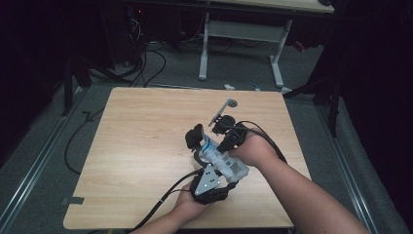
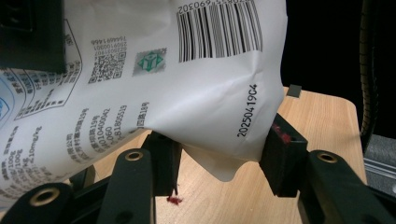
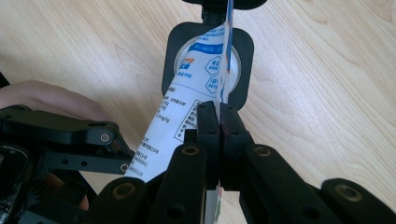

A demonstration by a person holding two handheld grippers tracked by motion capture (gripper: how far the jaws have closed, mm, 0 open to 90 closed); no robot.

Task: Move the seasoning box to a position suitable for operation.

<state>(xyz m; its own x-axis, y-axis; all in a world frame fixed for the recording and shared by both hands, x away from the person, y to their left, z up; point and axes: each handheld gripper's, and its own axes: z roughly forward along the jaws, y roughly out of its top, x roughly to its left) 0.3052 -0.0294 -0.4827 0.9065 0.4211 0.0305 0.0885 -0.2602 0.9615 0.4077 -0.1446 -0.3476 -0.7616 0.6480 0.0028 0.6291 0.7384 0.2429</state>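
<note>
A white printed tube [image 1: 225,163] with blue markings and a barcode is held above the wooden table [image 1: 141,146] between both grippers. My left gripper [image 1: 224,174] comes from the near side. In the left gripper view its jaws [image 2: 222,158] press both sides of the tube [image 2: 187,88] near the date-code end. My right gripper [image 1: 215,147] reaches in from the right. In the right gripper view it [image 3: 219,116] is shut on the thin flat seam of the tube [image 3: 196,74]. The left gripper [image 3: 70,140] and a hand [image 3: 42,98] show at lower left.
A black rounded-square piece [image 3: 243,56] with a pale round centre lies just beyond the tube, also seen as a black piece [image 1: 195,135] on the table. A white-legged desk [image 1: 243,44] and floor cables [image 1: 151,63] lie past the far edge.
</note>
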